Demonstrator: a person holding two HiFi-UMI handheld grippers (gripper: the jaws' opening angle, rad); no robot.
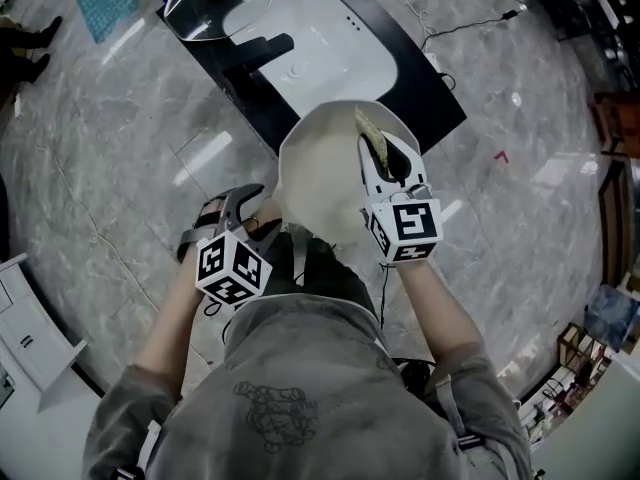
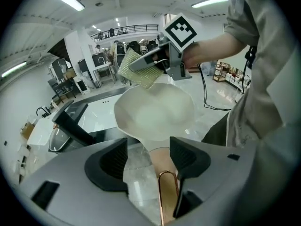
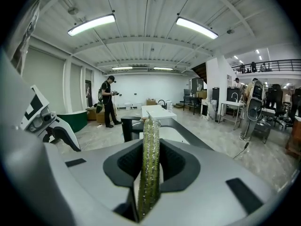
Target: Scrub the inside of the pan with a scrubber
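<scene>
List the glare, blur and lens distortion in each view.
Head view: strong fisheye bend, bright glare patches on the marble floor. Left gripper view: the pan looks washed out and soft, corners black. Right gripper view: the ceiling lights flare, the scrubber is fairly crisp.

Worn: grey shirt [image 1: 300,388], faint line print on front. Both left gripper [image 2: 148,157] and right gripper [image 3: 150,160]: pale grey shells, black ribbed fingers [image 2: 110,161], black-on-white marker cubes [image 1: 232,268].
</scene>
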